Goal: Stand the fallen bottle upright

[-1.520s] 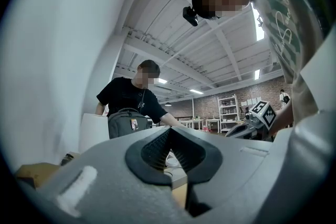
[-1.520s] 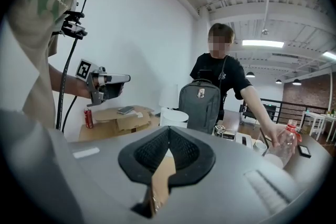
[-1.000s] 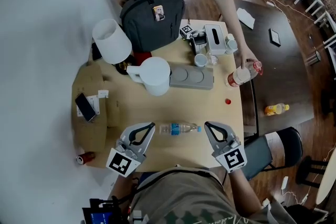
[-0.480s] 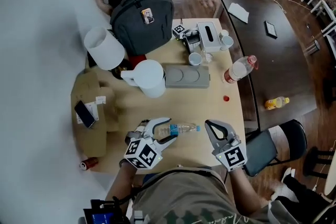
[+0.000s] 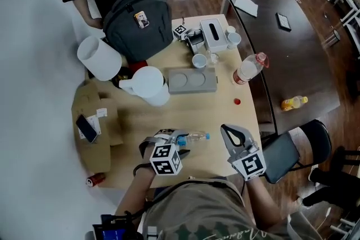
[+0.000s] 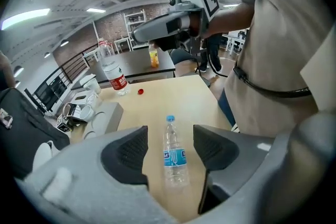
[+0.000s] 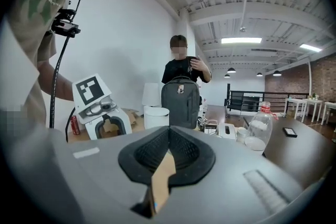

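**Left gripper over the fallen bottle**
Our left gripper [image 6: 169,132] straddles the clear plastic bottle with blue cap and label [image 5: 194,136], which lies on its side on the pale wooden desk [image 5: 214,115]. The left's spread fingers [image 6: 126,153] flank it without touching. Our right gripper [image 5: 226,130] hovers nearby, its fingers pressed together on nothing.

No legible text, even bottle label [image 6: 175,157].

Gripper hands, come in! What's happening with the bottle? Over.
Left gripper open over fallen water bottle, not gripping. Right gripper shut, off to the side. Nothing blocking.
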Demonstrator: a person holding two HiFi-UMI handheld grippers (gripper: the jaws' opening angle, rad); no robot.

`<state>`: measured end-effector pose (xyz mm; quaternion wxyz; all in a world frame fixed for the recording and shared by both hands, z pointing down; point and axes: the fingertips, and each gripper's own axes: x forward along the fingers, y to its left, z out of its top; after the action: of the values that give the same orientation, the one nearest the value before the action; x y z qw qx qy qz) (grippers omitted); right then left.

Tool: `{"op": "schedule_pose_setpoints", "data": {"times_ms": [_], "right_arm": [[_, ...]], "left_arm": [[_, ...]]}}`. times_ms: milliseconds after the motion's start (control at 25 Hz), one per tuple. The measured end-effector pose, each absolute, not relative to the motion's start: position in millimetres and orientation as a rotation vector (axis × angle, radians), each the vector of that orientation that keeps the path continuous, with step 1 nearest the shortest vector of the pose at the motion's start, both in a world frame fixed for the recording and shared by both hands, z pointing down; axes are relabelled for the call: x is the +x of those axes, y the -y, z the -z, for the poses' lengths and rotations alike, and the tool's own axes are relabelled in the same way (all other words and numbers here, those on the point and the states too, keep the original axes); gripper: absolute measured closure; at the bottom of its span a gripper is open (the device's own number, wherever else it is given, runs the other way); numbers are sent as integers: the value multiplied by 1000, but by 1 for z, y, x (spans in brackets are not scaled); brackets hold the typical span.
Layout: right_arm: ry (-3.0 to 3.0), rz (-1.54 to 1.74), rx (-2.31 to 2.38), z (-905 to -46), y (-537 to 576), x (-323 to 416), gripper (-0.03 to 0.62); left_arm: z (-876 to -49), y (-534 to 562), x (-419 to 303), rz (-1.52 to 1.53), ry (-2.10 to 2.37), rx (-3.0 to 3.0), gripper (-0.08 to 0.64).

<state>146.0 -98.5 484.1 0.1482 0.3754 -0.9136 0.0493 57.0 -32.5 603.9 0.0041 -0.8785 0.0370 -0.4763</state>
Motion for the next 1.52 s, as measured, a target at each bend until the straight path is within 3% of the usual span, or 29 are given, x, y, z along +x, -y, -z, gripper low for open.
{"op": "schedule_pose_setpoints", "data": {"times_ms": [840, 1520], "right_arm": [[2577, -123, 1007, -507, 114, 157, 589], [2582, -166, 966, -522, 125, 158, 589]], "left_arm": [[-725, 23, 78, 1960, 168, -2730, 278], [-770, 15, 70, 2130, 352, -2551, 276]]}}
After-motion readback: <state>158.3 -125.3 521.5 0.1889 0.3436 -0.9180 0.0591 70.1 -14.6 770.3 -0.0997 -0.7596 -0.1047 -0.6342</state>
